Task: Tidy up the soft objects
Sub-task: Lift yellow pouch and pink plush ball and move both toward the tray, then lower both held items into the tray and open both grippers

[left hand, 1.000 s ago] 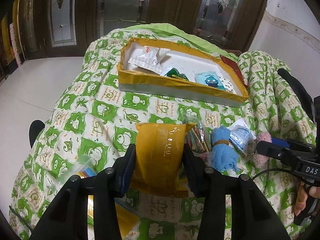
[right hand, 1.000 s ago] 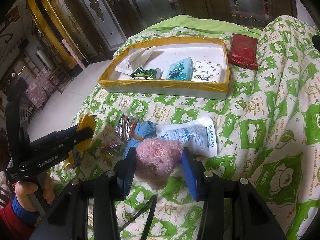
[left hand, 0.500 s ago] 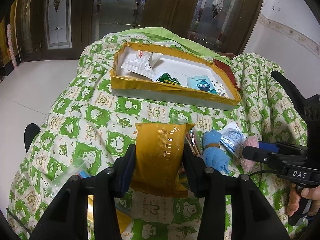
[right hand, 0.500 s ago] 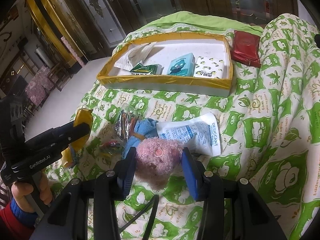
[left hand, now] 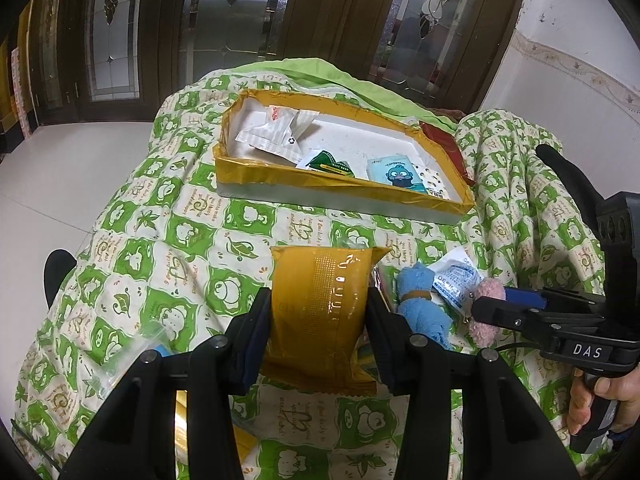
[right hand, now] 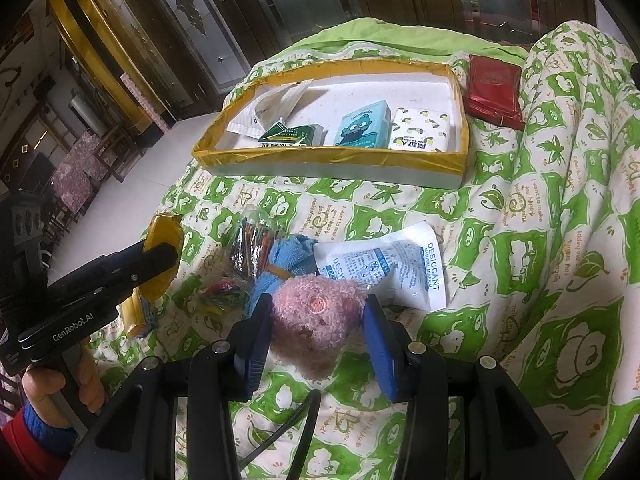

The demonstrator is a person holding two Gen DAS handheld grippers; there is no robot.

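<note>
My left gripper [left hand: 318, 308] is shut on an orange foil packet [left hand: 320, 304], held above the green patterned quilt [left hand: 160, 248]. My right gripper [right hand: 316, 320] is shut on a pink fluffy plush [right hand: 316, 316], just above the quilt [right hand: 540, 280]. Ahead lies a white tray with a yellow taped rim [left hand: 280, 174], also in the right wrist view [right hand: 320, 158]; it holds tissue packs and white wrappers. A blue rolled towel [right hand: 276, 272] and a white desiccant sachet [right hand: 384, 268] lie by the plush. The left gripper and its packet show at the left of the right wrist view [right hand: 160, 256].
A red packet [right hand: 494, 90] lies right of the tray. Bags of colourful sticks [right hand: 250, 248] and clips [right hand: 222, 294] lie by the towel. A clear bag [left hand: 128, 348] lies at lower left. The quilt drops to a white floor [left hand: 48, 184] on the left. Dark glass doors stand behind.
Both grippers have lifted a little with their loads, and the tray now sits lower and nearer in both views. Both grips are unchanged.
</note>
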